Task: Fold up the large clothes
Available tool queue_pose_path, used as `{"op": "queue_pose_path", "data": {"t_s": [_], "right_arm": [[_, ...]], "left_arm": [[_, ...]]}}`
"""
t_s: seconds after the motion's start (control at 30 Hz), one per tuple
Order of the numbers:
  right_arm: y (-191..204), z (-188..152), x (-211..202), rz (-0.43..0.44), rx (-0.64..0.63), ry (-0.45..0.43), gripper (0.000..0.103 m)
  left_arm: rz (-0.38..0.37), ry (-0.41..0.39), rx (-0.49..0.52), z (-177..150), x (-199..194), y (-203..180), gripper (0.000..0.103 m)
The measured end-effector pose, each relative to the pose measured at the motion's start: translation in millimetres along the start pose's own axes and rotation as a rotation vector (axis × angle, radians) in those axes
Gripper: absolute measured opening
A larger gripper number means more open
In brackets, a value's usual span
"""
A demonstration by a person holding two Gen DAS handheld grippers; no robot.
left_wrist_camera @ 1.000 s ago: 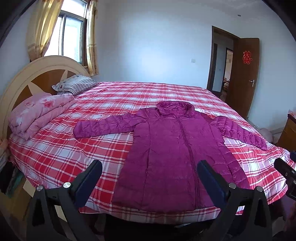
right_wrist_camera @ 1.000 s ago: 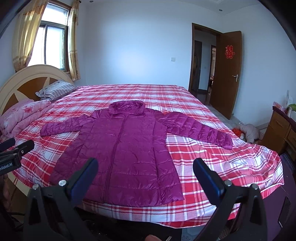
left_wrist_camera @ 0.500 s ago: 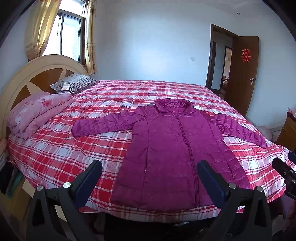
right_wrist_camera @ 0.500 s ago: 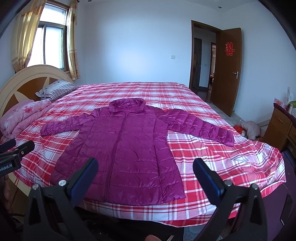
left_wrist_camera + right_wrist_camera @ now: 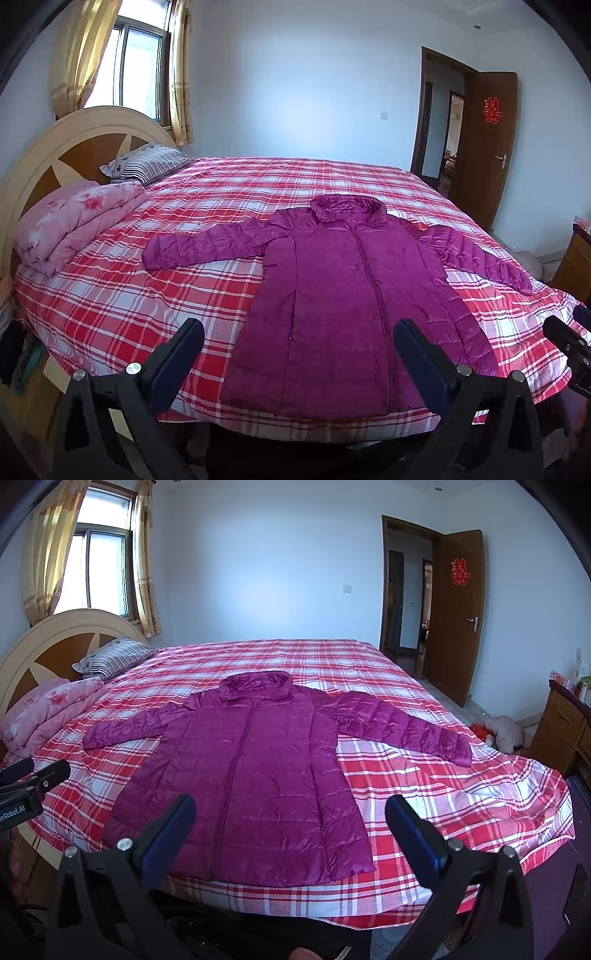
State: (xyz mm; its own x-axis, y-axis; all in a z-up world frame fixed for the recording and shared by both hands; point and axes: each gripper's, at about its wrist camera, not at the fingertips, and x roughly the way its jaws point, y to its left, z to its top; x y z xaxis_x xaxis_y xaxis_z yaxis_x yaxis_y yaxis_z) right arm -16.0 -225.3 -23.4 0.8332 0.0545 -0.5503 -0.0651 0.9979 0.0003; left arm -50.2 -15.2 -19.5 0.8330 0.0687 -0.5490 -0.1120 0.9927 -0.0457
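A long magenta puffer jacket [image 5: 347, 295] [image 5: 251, 775] lies flat and face up on the red plaid bed [image 5: 110, 306] [image 5: 461, 794]. Both sleeves are spread out sideways and its hem is near the bed's front edge. My left gripper [image 5: 299, 339] is open and held above the hem, apart from the fabric. The right gripper [image 5: 290, 814] is open too, over the hem's right half, and it shows at the right edge of the left wrist view [image 5: 565, 343]. Neither holds anything.
A folded pink quilt [image 5: 74, 221] and a striped pillow [image 5: 147, 166] lie by the round headboard [image 5: 55, 155] at left. A wooden cabinet [image 5: 569, 723] and a plush toy [image 5: 502, 731] sit right of the bed. An open brown door [image 5: 458, 616] stands at the back right.
Both wrist views have moved slightly toward the bed, so the jacket sits a little lower and nearer. Both grippers have stayed open and the jacket has not moved.
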Motion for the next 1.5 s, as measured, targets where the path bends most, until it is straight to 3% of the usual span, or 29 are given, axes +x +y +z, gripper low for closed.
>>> {"op": "queue_pose_path", "data": {"t_s": [1.0, 1.23, 1.3, 1.5], "right_arm": [[-5.5, -3.1, 8.3, 0.044, 0.036, 0.012, 0.103], [-13.6, -9.7, 36.5, 0.060, 0.020, 0.026, 0.103], [-24.0, -11.7, 49.1, 0.060, 0.042, 0.039, 0.103], [-92.1, -23.2, 104.2, 0.004, 0.176, 0.113, 0.103]], "left_arm": [[-0.003, 0.033, 0.001, -3.9, 15.1, 2.7, 0.102], [0.008, 0.075, 0.046, -7.5, 52.4, -1.3, 0.102], [-0.050, 0.109, 0.049, -7.8, 67.5, -2.5, 0.102], [-0.108, 0.152, 0.089, -5.2, 118.7, -13.6, 0.102]]}}
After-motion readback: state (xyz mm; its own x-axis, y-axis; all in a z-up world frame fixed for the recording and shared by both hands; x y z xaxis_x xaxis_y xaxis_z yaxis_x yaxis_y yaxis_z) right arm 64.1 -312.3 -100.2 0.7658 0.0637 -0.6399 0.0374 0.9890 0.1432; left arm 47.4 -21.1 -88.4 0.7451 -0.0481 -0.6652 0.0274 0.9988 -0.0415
